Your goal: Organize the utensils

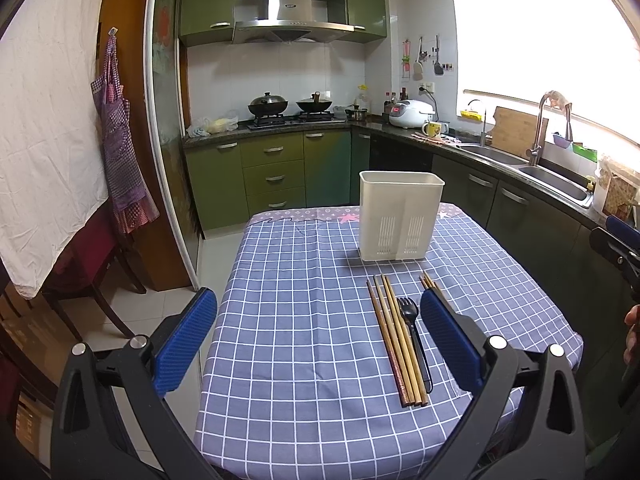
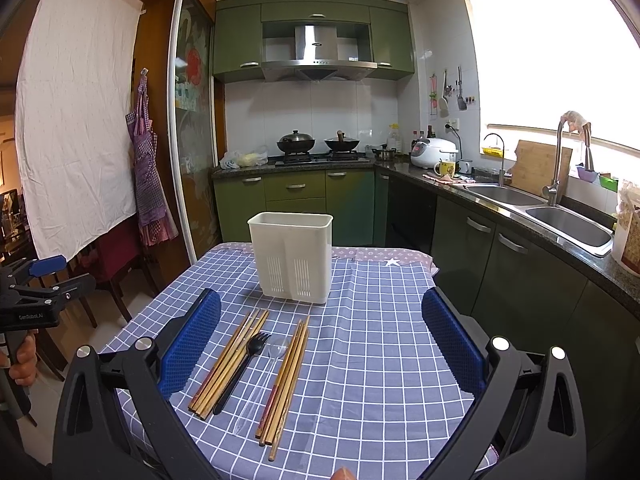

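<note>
A white utensil holder [image 1: 400, 216] [image 2: 294, 256] stands upright at the far side of the checked tablecloth [image 1: 304, 320] [image 2: 380, 340]. In front of it lie a bundle of wooden chopsticks [image 1: 394, 340] [image 2: 230, 364], a black plastic fork [image 1: 414, 340] [image 2: 242, 368], a clear plastic spoon [image 2: 262, 384] and a second bundle of chopsticks [image 2: 286, 380] [image 1: 429, 281]. My left gripper [image 1: 318, 332] is open and empty, hovering above the near left of the table. My right gripper [image 2: 320, 340] is open and empty above the near edge; it also shows at the right edge of the left wrist view [image 1: 616, 248].
Green kitchen cabinets [image 2: 296, 192] and a stove with woks [image 2: 316, 146] stand behind the table. A counter with a double sink [image 2: 560, 216] runs along the right. A dark red chair [image 1: 92, 256] and a hanging apron [image 1: 120, 152] are at the left.
</note>
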Tool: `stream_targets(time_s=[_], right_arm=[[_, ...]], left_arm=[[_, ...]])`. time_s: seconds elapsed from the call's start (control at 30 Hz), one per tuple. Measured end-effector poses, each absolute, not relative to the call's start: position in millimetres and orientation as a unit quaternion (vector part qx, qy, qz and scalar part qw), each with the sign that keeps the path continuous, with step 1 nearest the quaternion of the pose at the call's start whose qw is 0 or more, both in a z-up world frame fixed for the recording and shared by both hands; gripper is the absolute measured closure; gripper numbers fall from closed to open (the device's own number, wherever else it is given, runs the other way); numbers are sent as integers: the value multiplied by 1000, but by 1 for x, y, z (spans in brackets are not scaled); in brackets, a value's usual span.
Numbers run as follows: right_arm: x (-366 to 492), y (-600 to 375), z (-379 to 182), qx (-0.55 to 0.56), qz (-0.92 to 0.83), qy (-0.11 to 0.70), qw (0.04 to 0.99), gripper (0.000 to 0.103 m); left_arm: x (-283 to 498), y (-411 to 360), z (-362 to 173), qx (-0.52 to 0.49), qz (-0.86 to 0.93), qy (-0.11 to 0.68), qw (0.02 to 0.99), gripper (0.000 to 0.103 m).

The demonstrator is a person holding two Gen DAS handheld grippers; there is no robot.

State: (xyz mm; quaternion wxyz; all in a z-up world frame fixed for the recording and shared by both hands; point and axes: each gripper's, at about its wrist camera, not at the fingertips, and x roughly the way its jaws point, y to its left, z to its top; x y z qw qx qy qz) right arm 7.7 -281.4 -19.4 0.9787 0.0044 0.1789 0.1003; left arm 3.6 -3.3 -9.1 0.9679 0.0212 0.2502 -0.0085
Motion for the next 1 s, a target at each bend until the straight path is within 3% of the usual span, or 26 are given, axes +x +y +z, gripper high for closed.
stream_targets(time_s=[0.67, 1.0], right_arm=[[20, -279, -26, -1, 102, 200, 974, 4], [88, -276, -43, -18, 125, 346, 930, 4]], left_arm=[[9, -3, -15, 22, -7, 262, 965, 6], [62, -1, -49, -9, -18, 370, 929, 6]])
